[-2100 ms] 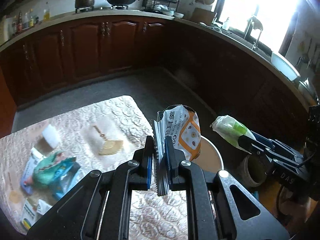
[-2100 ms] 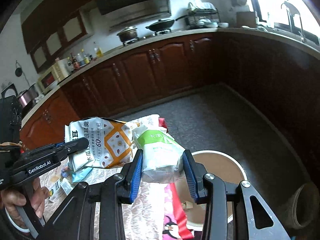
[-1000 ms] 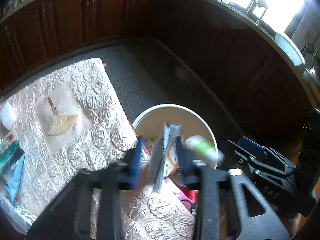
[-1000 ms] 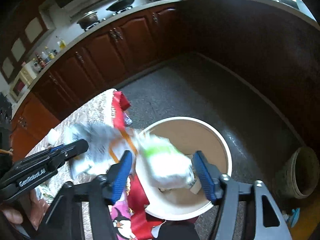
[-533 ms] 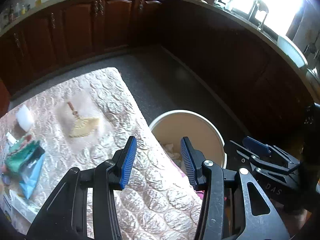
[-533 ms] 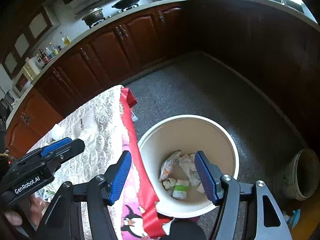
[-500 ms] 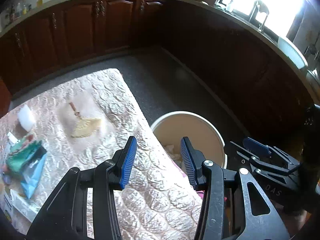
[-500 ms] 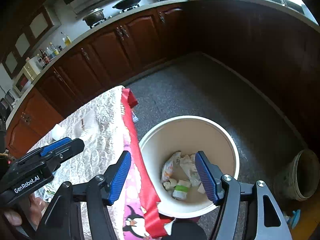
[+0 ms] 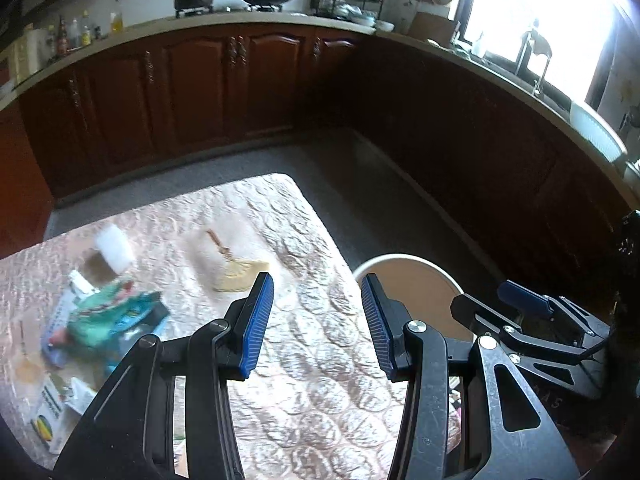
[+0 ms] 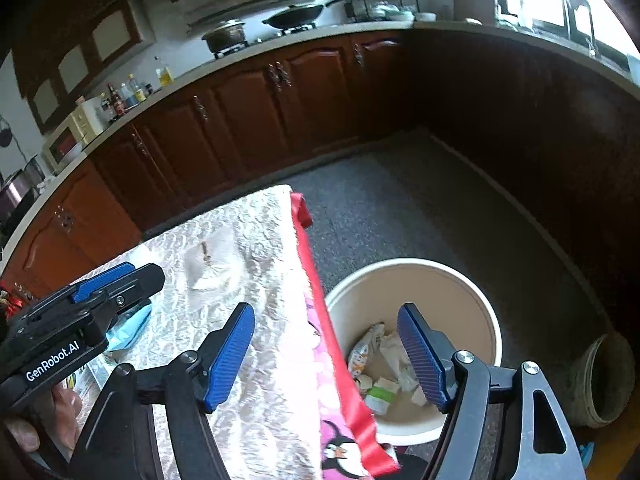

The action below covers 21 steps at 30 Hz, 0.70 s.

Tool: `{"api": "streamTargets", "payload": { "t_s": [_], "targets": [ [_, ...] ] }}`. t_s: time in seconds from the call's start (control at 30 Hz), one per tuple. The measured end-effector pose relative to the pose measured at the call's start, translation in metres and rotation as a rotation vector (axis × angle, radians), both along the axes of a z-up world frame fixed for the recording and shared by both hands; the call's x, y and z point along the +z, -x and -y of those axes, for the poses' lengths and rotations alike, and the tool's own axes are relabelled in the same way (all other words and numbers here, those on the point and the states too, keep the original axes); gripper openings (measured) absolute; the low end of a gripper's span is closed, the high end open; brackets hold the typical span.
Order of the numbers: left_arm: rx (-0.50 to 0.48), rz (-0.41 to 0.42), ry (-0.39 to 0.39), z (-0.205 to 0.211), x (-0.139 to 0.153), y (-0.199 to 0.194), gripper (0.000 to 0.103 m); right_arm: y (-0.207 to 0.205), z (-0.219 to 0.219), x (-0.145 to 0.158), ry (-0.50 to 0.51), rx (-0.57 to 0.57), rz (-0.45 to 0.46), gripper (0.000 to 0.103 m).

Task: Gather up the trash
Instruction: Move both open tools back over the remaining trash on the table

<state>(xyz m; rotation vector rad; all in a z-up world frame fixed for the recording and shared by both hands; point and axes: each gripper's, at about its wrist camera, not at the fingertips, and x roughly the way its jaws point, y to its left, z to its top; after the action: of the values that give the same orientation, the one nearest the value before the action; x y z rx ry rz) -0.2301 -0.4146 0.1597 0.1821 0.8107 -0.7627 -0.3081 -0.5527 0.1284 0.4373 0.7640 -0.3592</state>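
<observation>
While the right hand-held gripper (image 10: 328, 350) is hanging over the table (image 10: 256, 280) edge, its jaws are opening with nothing between them; wrappers (image 10: 380, 364) are lying in the cream bin (image 10: 486, 304) just beyond its right finger. Left hand-held gripper (image 9: 316, 316) is standing parted and empty; more packets (image 9: 108, 320) are lying on the table to its left.

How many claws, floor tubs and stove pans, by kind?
Blue-padded black grippers: 2, left gripper and right gripper, its empty jaws opening.
Floor tubs: 2, cream trash bucket, small grey pot.
Stove pans: 2, lidded steel pot, black wok.
Total: 6.
</observation>
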Motion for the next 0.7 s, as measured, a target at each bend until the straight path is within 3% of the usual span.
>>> {"api": "streamTargets", "payload": {
  "t_s": [0.4, 0.57, 0.7],
  "targets": [
    [0.129, 0.009, 0.039, -0.069, 0.014, -0.022, 0.044, -0.026, -0.045, 0.021, 0.057, 0.081, 0.034, 0.077],
    [0.179, 0.014, 0.056, -0.101, 0.017, -0.030, 0.057, -0.039, -0.066, 0.029, 0.082, 0.129, 0.046, 0.077],
    [0.208, 0.026, 0.059, -0.125, 0.019, -0.033, 0.057, -0.048, -0.082, 0.036, 0.098, 0.160, 0.063, 0.077]
  ]
}}
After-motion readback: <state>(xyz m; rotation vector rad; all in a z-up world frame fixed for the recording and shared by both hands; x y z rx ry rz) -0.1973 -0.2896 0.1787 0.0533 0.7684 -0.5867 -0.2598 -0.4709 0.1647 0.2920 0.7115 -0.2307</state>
